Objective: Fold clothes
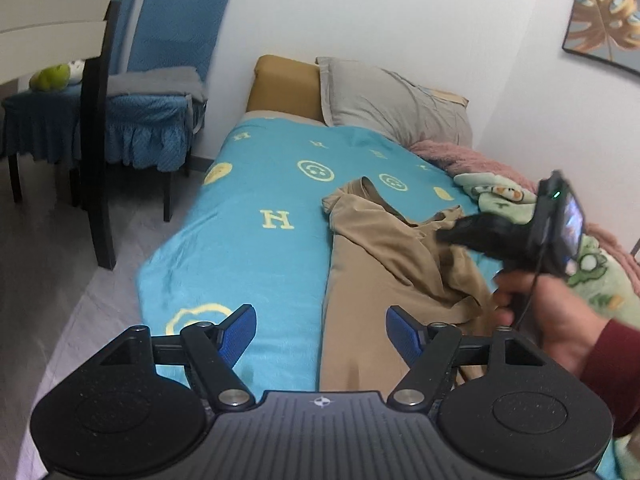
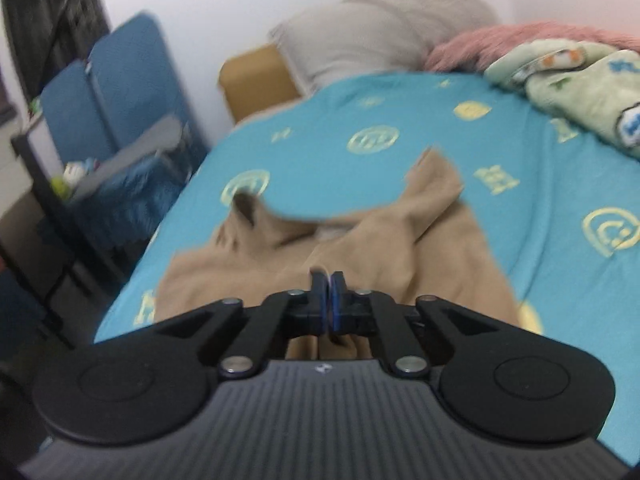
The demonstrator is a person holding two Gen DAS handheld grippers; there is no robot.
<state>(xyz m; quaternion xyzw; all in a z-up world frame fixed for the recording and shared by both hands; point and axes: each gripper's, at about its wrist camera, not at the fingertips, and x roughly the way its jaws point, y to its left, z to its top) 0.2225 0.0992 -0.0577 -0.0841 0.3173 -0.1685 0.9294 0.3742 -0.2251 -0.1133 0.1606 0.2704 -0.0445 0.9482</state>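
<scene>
A tan garment (image 1: 380, 264) lies crumpled on the turquoise bedspread (image 1: 248, 248). My left gripper (image 1: 322, 330) is open and empty, held above the garment's near left edge. My right gripper (image 1: 444, 236) reaches over the garment's far right part. In the right wrist view the right gripper (image 2: 329, 280) is shut on a fold of the tan garment (image 2: 400, 248), lifted off the bedspread (image 2: 520, 240). That view is blurred.
A grey pillow (image 1: 392, 100) and tan headboard block (image 1: 284, 84) sit at the bed's far end. A pink blanket (image 1: 460, 156) and green printed blanket (image 1: 592, 272) lie along the right. Blue-covered chairs (image 1: 160, 92) stand left of the bed.
</scene>
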